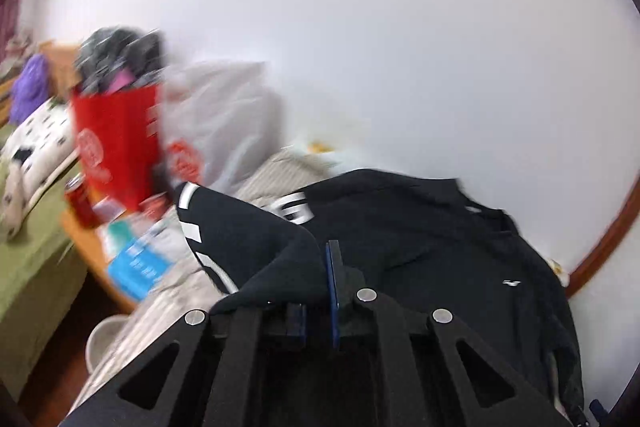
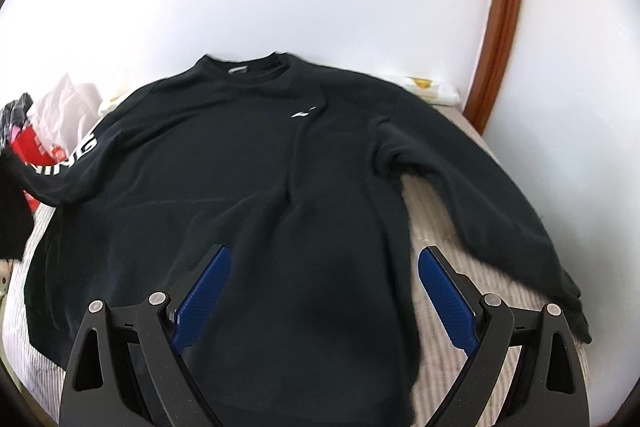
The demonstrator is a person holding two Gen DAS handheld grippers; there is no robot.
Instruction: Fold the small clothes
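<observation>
Black sweatshirt (image 2: 248, 163) flat | left tool (image 1: 320, 267) seemingly pinching its sleeve (image 1: 240, 227), lifted | right tool (image 2: 324, 259) spread, hovering above hem

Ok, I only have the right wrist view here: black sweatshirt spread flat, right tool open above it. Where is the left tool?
Observer: The left tool is shut on the lettered sleeve of the sweatshirt, lifting it.
Operator: Anything past that sleeve I can't make out?
Observer: A red bag stuffed with dark clothes stands there, with a red can beside it.
Operator: What do they stand on?
Observer: A wooden ledge next to a green bedspread; the view is blurred.
</observation>
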